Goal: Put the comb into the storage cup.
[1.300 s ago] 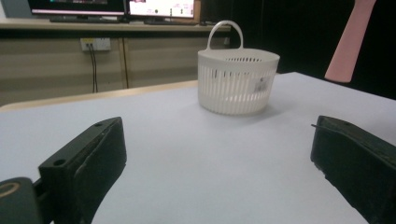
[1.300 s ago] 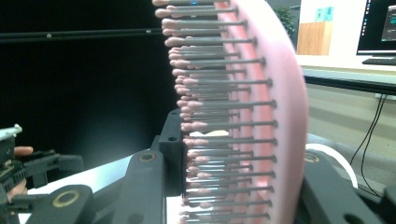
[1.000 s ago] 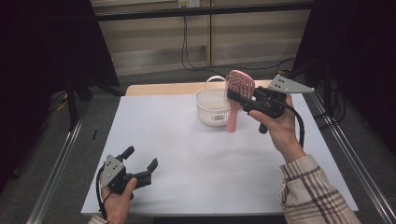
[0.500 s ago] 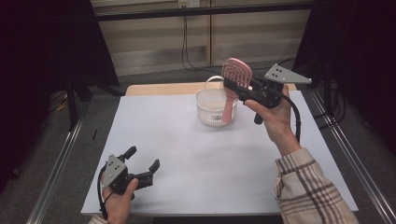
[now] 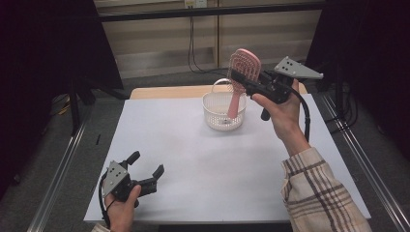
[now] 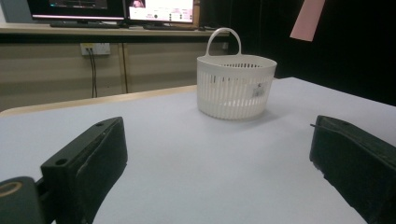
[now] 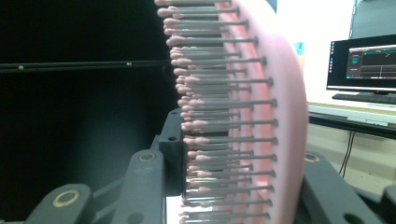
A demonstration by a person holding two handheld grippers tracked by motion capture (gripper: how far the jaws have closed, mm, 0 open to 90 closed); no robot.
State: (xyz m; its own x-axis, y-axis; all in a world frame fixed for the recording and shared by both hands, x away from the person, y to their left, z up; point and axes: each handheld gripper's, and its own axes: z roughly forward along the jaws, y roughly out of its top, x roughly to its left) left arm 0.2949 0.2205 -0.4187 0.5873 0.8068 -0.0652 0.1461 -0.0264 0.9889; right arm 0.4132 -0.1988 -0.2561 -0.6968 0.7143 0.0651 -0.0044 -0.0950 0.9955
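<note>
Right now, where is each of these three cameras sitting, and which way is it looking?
High view: above the person's side, looking forward and down on the table; both forearms, the left tongs and the right tongs show.
Left gripper view: on the left tongs, low over the table, facing the white basket; its two black jaws stand wide apart.
Right gripper view: on the right tongs, close against the pink hairbrush clamped between its jaws.
Shared: the high and left gripper views both show the basket; the high and right gripper views both show the brush.
</note>
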